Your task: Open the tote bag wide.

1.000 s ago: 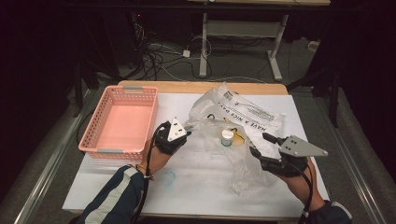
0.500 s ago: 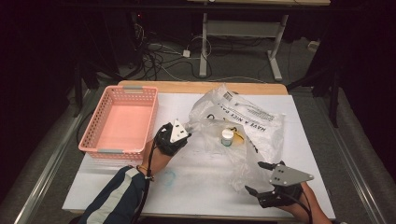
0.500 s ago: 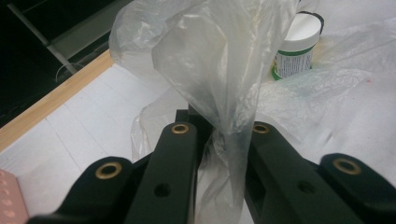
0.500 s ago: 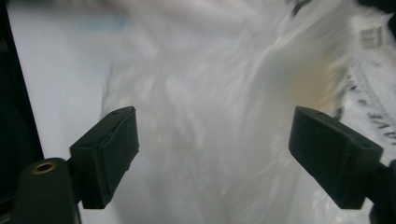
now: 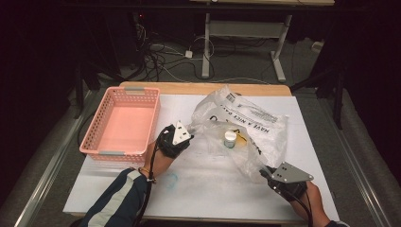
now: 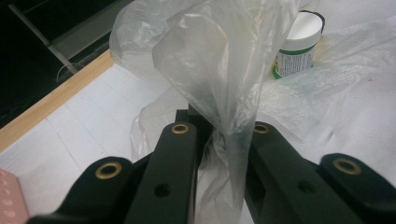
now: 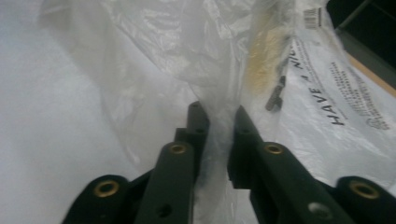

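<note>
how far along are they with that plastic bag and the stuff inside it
Early stage. Done: both grips look set, the left gripper shut on one edge of the plastic bag and the right gripper, its jaws just closed, on the opposite near edge. In hand: holding the bag's mouth apart. Left: the small white jar still sits inside the bag, and the pink basket holds nothing yet.

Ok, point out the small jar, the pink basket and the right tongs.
small jar (image 5: 230,139), high view, its white lid.
pink basket (image 5: 111,153), high view, its near rim.
right tongs (image 7: 219,116), right gripper view, between the tips, shut on the plastic bag (image 7: 327,93).
</note>
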`<state>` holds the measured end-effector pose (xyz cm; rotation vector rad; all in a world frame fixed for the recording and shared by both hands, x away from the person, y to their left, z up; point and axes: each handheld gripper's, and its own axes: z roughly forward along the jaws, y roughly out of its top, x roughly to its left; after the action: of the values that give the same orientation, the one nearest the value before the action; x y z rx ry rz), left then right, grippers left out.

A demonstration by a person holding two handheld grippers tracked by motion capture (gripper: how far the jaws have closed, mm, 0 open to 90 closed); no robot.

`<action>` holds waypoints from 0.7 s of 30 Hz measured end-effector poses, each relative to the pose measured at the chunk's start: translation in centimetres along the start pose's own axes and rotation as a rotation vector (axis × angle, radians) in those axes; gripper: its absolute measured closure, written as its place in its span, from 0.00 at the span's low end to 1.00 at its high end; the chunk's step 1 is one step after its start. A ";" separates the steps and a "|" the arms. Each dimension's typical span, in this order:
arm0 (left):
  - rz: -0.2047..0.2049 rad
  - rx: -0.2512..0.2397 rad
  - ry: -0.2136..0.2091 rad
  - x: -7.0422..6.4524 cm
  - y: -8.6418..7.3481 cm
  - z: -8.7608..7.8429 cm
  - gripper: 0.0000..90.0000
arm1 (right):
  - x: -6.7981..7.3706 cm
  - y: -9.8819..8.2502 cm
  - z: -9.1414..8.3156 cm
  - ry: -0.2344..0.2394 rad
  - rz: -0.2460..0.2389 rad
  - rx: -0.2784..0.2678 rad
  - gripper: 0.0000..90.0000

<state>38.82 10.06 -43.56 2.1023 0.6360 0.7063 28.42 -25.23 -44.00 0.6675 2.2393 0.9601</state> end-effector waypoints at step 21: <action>0.014 -0.041 0.040 0.2 0.5 -2.4 0.95 | -2.1 1.4 -1.8 -0.136 0.062 -0.146 1.00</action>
<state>37.45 11.19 -41.82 2.0608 0.6243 0.7651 28.85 -26.57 -41.25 0.7175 2.0199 1.0642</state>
